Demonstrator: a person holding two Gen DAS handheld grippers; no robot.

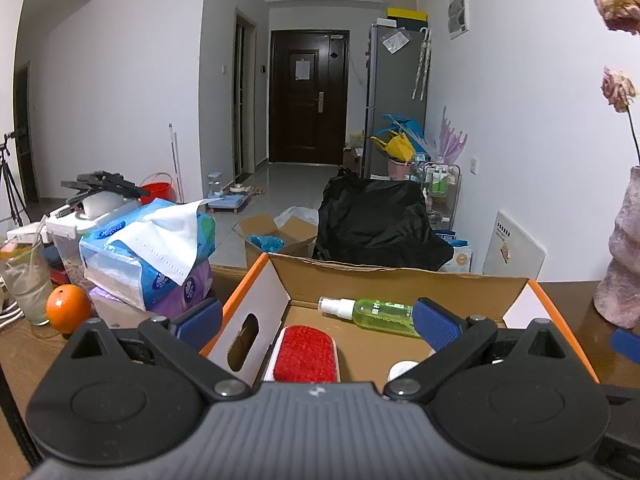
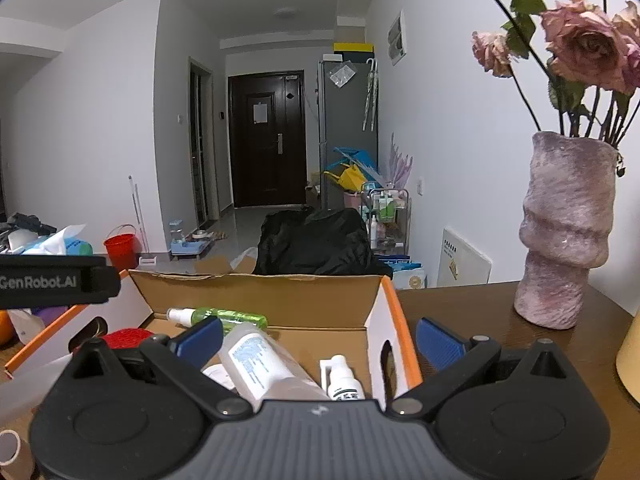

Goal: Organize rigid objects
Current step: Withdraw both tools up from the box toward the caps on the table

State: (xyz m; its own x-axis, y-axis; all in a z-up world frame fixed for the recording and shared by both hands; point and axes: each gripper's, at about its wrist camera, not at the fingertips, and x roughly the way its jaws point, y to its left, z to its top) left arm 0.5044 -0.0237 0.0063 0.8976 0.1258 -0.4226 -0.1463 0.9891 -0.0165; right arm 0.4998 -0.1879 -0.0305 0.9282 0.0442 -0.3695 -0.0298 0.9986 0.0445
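Over the cardboard box (image 1: 400,280), both tongs hang spread wide and empty.
Sorting looks well along: green spray bottle (image 1: 380,312), red brush (image 1: 306,354), clear bottle (image 2: 260,364) and small white bottle (image 2: 340,380) lie inside. Left tongs (image 1: 318,318) and right tongs (image 2: 320,338) grip nothing; next likely means reaching for a loose item on the desk (image 2: 460,304).

A lived-in home; dark entry door (image 1: 308,96), fridge (image 1: 394,92), wooden table (image 2: 460,304) with flower vase (image 2: 564,232).
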